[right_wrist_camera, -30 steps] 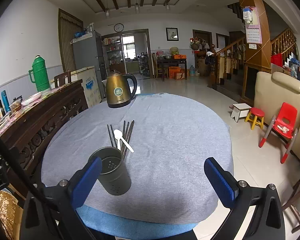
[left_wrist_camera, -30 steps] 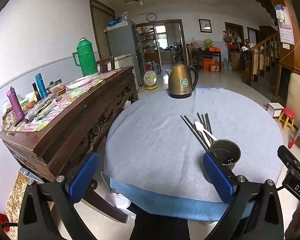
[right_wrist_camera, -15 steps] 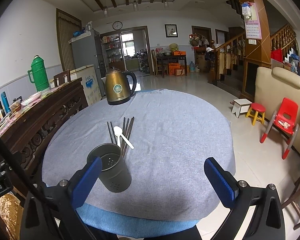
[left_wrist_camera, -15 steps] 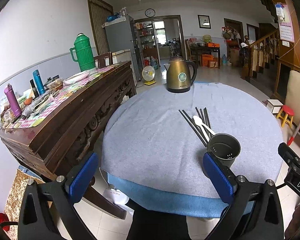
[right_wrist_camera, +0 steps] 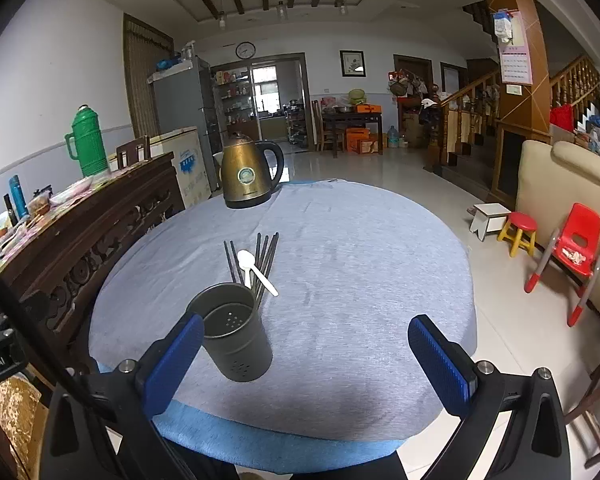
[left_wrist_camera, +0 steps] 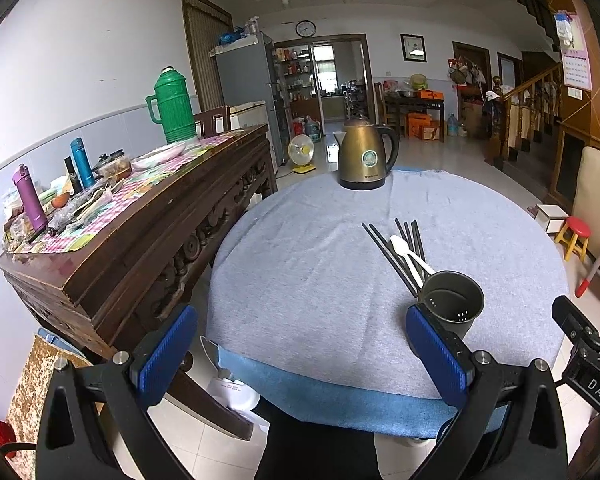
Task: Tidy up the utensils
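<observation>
A dark metal utensil holder (right_wrist_camera: 236,336) (left_wrist_camera: 452,306) stands empty near the front of the round table (right_wrist_camera: 360,264) (left_wrist_camera: 300,280). Just behind it lie several black chopsticks (right_wrist_camera: 266,260) (left_wrist_camera: 388,252) with a white plastic spoon (right_wrist_camera: 252,266) (left_wrist_camera: 410,254) across them. My left gripper (left_wrist_camera: 302,354) is open, held before the table's near edge, left of the holder. My right gripper (right_wrist_camera: 306,360) is open too, with its left finger close beside the holder and nothing between the jaws.
A bronze electric kettle (right_wrist_camera: 250,176) (left_wrist_camera: 364,156) sits at the table's far side. A carved wooden sideboard (left_wrist_camera: 140,232) with a green thermos (left_wrist_camera: 172,106) and bottles runs along the left. Small stools and a red child's chair (right_wrist_camera: 576,246) stand on the right floor.
Both grippers have drawn back and risen slightly, so the table and holder sit a little farther off. Both stay open; nothing on the table moved.
</observation>
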`<action>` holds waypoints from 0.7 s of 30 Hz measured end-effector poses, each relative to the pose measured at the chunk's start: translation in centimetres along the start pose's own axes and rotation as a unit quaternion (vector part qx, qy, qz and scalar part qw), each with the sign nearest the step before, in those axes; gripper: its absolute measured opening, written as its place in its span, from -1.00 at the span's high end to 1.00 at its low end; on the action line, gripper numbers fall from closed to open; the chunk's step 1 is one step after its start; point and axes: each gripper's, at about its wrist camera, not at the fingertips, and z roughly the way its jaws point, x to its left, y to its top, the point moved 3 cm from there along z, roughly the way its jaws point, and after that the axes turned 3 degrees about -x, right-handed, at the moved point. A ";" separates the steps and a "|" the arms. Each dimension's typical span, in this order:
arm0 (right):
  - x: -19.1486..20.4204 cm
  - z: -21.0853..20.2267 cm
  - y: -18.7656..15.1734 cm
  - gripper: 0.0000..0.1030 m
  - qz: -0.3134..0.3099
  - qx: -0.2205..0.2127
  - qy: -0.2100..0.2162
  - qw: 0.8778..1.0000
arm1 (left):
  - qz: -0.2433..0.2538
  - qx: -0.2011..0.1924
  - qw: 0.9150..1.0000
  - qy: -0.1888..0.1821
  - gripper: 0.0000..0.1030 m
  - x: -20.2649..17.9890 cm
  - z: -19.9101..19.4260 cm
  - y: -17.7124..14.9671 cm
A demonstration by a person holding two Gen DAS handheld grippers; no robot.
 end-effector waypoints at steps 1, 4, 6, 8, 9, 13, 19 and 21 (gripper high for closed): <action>0.1 0.0 0.0 -1.00 -0.001 0.000 0.001 1.000 | -0.001 0.000 1.000 0.000 -1.00 0.1 0.0 0.0; 0.3 0.1 -0.1 -1.00 -0.004 0.002 0.003 1.000 | -0.003 0.000 1.000 0.000 -1.00 0.2 0.0 0.0; 0.4 0.1 -0.1 -1.00 -0.005 0.003 0.004 1.000 | -0.003 0.001 1.000 0.000 -1.00 0.3 0.0 0.0; 0.5 0.1 -0.1 -1.00 -0.007 0.004 0.004 1.000 | -0.004 0.003 1.000 -0.001 -1.00 0.4 0.0 -0.1; 0.6 0.2 -0.2 -1.00 -0.008 0.004 0.004 1.000 | -0.004 0.004 1.000 -0.001 -1.00 0.4 0.0 -0.1; 0.9 0.1 -0.3 -1.00 -0.013 0.006 0.004 1.000 | -0.004 0.005 1.000 -0.005 -1.00 0.5 0.0 -0.2; 1.1 0.0 -0.3 -1.00 -0.021 0.003 -0.001 1.000 | -0.002 0.004 1.000 -0.009 -1.00 0.2 0.1 -0.3; 1.1 0.0 -0.3 -1.00 -0.023 0.003 -0.002 1.000 | 0.000 0.004 1.000 -0.009 -1.00 0.1 0.1 -0.4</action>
